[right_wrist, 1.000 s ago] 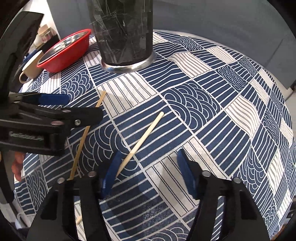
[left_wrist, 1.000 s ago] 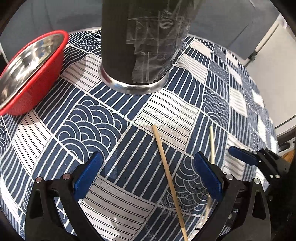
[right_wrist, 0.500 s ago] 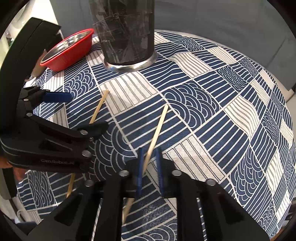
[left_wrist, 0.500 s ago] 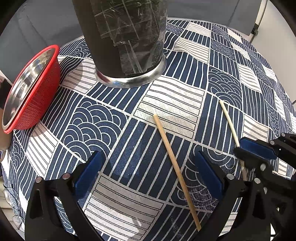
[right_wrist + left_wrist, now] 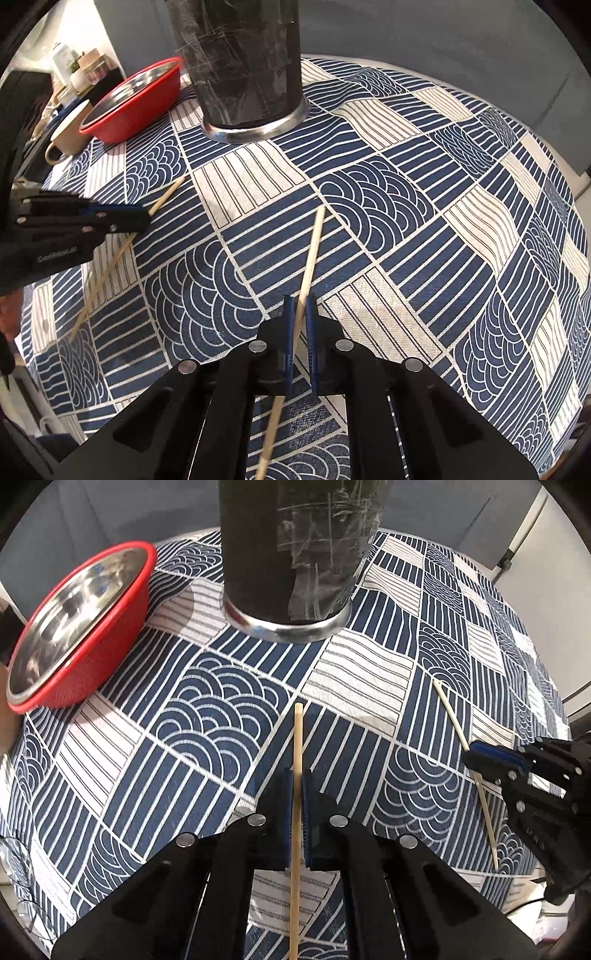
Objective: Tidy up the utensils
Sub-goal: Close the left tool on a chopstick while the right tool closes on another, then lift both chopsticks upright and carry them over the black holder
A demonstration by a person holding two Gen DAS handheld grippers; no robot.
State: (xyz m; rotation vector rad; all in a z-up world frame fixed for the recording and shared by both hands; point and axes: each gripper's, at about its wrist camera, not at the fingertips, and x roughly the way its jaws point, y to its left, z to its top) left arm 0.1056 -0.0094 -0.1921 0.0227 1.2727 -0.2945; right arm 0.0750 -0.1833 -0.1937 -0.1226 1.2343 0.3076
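Two wooden chopsticks are on the patterned tablecloth. My left gripper (image 5: 296,775) is shut on the darker chopstick (image 5: 297,738), which points toward the black utensil holder (image 5: 295,554). My right gripper (image 5: 300,301) is shut on the paler chopstick (image 5: 312,251), which also points toward the holder (image 5: 243,62). In the left wrist view the right gripper (image 5: 491,755) shows at the right, on the pale chopstick (image 5: 452,712). In the right wrist view the left gripper (image 5: 122,218) shows at the left, on its chopstick (image 5: 166,195).
A red colander with a steel bowl inside (image 5: 74,627) sits left of the holder, also in the right wrist view (image 5: 136,99). A beige mug (image 5: 70,129) stands beyond it. The round table's edge (image 5: 535,140) curves at the right.
My left gripper went from open to shut on the darker chopstick. My right gripper, shut half a second ago, holds the pale chopstick, which now points more toward the holder.
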